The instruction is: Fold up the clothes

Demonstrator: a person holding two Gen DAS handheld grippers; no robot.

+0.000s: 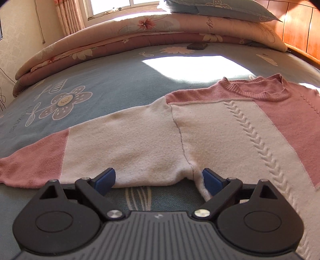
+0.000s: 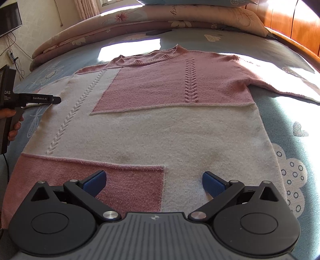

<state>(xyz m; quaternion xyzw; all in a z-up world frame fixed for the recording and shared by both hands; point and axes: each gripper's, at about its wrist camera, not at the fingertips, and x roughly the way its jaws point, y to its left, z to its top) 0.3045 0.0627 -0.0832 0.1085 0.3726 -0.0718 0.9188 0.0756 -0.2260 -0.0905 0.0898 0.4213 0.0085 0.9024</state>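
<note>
A pink and cream knitted sweater [image 2: 160, 124] lies spread flat on the bed, collar toward the pillows. In the left wrist view its left sleeve [image 1: 100, 144] stretches out to the left, and the underarm seam sits just ahead of my left gripper [image 1: 159, 179]. That gripper is open, its blue pads on either side of the armpit edge, nothing pinched. My right gripper [image 2: 154, 183] is open too, hovering over the sweater's hem near the pink patch. The left gripper also shows from the side [image 2: 57, 99] at the sweater's left edge, held by a hand [image 2: 12, 128].
The bed has a blue flower-print sheet [image 1: 80, 84]. Folded quilts [image 1: 120, 38] and a pillow [image 1: 220, 8] are stacked at the far side. A dark small object [image 1: 197, 46] lies by the quilts. A wooden headboard [image 2: 296, 24] runs along the right. Bright sun patches fall on the sheet.
</note>
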